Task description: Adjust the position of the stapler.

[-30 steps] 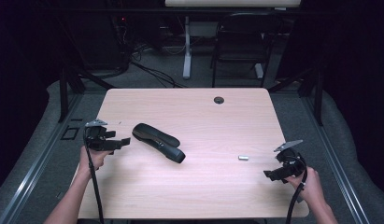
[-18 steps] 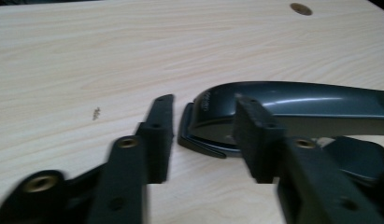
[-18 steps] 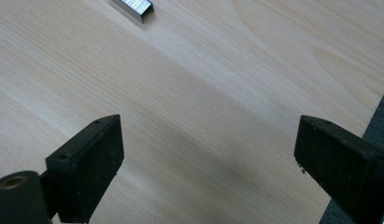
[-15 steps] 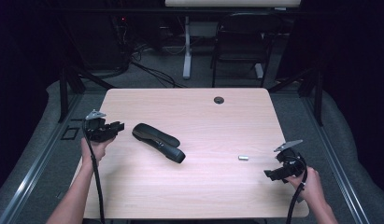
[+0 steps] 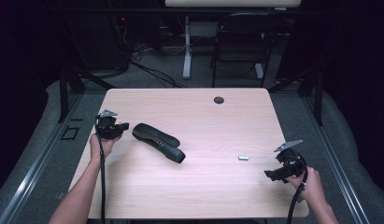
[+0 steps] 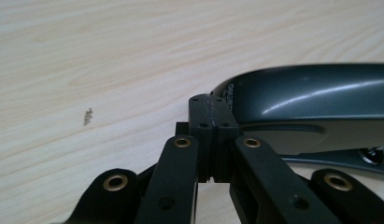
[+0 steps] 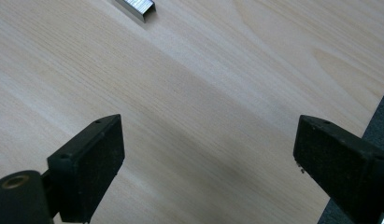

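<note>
Left gripper pressed together, empty, just beside stapler: rigid, glossy, slippery, fairly heavy; best pinched across narrow body. Right gripper spread apart.

On the left, a matte black two-jaw hand-held gripper is carrying a small grey three-cornered plate on top and trailing a thin black cable along a bare, sleeveless forearm. Its flat linkage bars are showing brass-ringed rivet holes and small screw holes in square black pads. The matching black gripper on the right is wearing the same grey plate, looped black cable and textured rectangular pads.
</note>
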The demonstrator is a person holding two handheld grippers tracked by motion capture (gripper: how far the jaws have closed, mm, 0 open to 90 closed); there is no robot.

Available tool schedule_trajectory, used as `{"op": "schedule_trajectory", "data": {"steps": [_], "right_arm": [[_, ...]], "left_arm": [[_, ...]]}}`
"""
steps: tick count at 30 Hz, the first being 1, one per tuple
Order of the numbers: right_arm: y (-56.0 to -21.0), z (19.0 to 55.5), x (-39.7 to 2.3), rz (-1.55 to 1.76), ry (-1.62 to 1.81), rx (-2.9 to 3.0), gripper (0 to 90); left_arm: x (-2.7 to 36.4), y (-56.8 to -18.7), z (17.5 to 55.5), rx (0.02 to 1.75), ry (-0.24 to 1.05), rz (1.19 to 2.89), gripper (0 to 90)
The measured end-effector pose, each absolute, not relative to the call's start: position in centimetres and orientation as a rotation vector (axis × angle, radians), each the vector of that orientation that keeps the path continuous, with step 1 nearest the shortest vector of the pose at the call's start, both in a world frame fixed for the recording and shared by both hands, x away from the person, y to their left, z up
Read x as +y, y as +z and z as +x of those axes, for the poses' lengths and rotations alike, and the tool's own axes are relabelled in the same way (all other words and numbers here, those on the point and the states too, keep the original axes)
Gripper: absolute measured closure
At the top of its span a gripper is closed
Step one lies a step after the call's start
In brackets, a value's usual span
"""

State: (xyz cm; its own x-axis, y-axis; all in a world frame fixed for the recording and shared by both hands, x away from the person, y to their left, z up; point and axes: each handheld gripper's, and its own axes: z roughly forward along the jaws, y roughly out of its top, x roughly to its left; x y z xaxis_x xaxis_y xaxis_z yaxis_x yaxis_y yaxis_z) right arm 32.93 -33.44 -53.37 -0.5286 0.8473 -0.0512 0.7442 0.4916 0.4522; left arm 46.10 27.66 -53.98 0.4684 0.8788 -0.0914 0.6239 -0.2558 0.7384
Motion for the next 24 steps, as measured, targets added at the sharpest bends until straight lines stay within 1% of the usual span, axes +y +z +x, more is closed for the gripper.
{"op": "schedule_trajectory", "data": {"steps": [3,4,7,9,12,15,17,19,24], "right_arm": [[-53.4,32.9,-33.5,1.35,0.556,2.475,8.5],[-53.4,32.9,-33.5,1.352,0.556,2.475,8.5],[-53.5,32.9,-33.5,1.362,0.576,2.475,8.5],[-53.5,32.9,-33.5,1.361,0.577,2.475,8.6],[-53.5,32.9,-33.6,1.354,0.564,2.478,8.8],[-53.5,32.9,-33.6,1.352,0.556,2.479,8.8],[-53.6,32.9,-33.6,1.352,0.561,2.481,8.9],[-53.6,32.9,-33.6,1.344,0.55,2.491,9.0],[-53.7,32.9,-33.4,1.344,0.562,2.491,9.2]], "left_arm": [[27.0,-54.4,46.5,1.231,0.45,2.015,90.0],[26.8,-54.5,46.7,1.235,0.435,2.029,90.0],[26.6,-54.5,47.2,1.248,0.443,1.995,90.0],[26.5,-54.5,47.7,1.249,0.439,2.011,90.0],[26.4,-55.1,48.2,1.249,0.466,2.032,90.0],[26.6,-55.7,48.5,1.261,0.436,2.047,90.0],[27.0,-55.9,48.6,1.271,0.393,2.018,90.0],[27.1,-56.0,48.6,1.273,0.387,2.007,90.0],[27.6,-56.3,48.6,1.243,0.279,1.989,90.0]]}}
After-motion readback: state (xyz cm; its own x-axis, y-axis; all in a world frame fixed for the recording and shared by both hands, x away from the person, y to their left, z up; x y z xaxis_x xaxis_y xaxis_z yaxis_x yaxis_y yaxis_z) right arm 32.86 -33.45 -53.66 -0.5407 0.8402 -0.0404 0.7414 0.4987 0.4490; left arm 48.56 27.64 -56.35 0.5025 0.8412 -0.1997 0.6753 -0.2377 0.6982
